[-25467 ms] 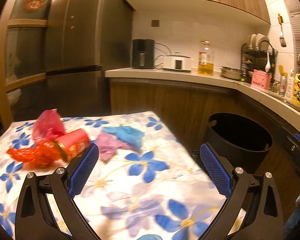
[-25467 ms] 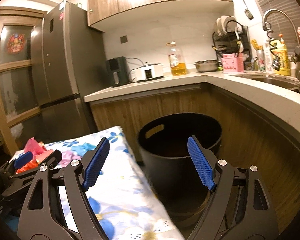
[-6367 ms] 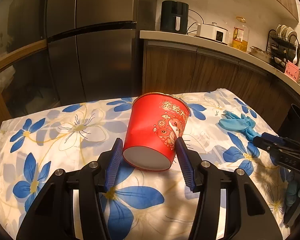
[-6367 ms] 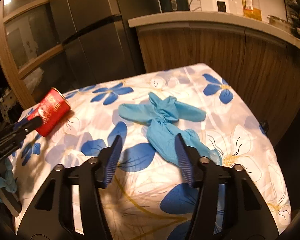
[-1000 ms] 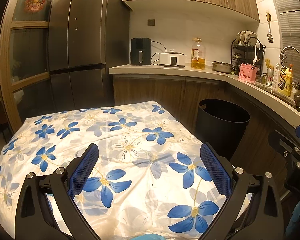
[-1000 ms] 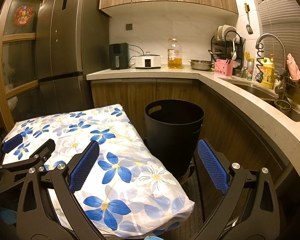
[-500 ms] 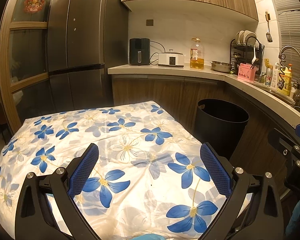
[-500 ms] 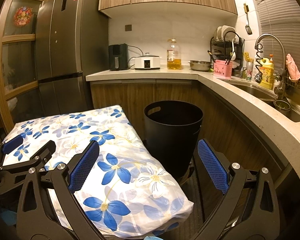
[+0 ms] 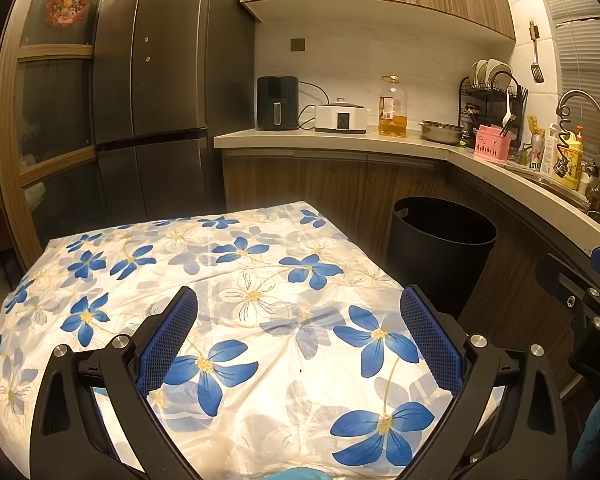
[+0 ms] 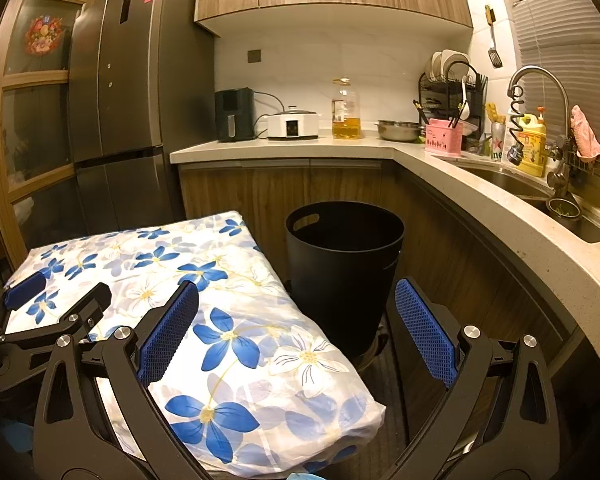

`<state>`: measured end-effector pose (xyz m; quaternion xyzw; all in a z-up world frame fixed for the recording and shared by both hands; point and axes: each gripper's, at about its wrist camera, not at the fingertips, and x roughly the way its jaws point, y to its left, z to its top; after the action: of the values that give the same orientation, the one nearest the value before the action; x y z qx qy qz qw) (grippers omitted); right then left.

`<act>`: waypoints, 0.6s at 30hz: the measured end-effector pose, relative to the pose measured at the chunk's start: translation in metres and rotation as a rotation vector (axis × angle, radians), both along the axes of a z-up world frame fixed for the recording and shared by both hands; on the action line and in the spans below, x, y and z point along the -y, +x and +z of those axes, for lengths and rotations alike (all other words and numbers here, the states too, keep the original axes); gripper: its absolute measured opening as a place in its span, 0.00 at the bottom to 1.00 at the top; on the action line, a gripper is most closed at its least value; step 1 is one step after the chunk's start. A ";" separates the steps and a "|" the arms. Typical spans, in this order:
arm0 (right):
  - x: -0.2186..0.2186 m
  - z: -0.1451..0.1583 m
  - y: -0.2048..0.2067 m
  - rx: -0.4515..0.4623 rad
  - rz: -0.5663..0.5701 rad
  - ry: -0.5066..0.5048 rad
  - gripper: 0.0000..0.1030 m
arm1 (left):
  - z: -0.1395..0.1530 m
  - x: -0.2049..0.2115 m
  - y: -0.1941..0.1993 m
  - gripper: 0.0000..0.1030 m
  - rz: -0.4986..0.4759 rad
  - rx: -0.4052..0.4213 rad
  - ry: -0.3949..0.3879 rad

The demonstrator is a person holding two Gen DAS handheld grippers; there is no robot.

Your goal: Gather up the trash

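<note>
A black trash bin (image 9: 440, 248) (image 10: 344, 264) stands on the floor between the table and the counter cabinets. The table's floral cloth (image 9: 228, 280) (image 10: 228, 304) carries no trash in either view. My left gripper (image 9: 300, 340) hovers open over the near part of the cloth, nothing between its blue pads. My right gripper (image 10: 296, 328) is open too, above the table's right edge with the bin straight ahead of it. The left gripper (image 10: 56, 300) also shows at the left edge of the right wrist view. The bin's inside is dark and its contents are hidden.
A kitchen counter (image 10: 500, 216) curves along the right with a sink, faucet (image 10: 540, 92), dish rack and bottles. An air fryer (image 9: 278, 102), cooker and oil bottle stand on the back counter. A tall dark fridge (image 9: 156, 100) rises behind the table. A blue-gloved hand (image 9: 596, 432) shows low right.
Both grippers stay open and nearly still over the last second. Earlier the red cup, blue gloves and wrappers lay on the cloth; now none are in view.
</note>
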<state>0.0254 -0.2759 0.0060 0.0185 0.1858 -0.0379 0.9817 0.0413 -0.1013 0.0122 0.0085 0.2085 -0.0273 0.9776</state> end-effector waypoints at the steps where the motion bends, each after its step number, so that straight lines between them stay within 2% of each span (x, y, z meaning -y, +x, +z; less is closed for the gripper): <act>1: 0.000 0.000 0.000 0.000 -0.001 0.000 0.95 | 0.000 0.000 0.000 0.94 0.000 -0.001 0.001; 18: 0.002 0.001 -0.001 0.001 -0.002 0.002 0.95 | 0.001 0.001 0.000 0.94 -0.003 -0.001 0.000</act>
<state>0.0248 -0.2783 0.0071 0.0199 0.1852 -0.0387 0.9817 0.0413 -0.1028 0.0128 0.0088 0.2088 -0.0285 0.9775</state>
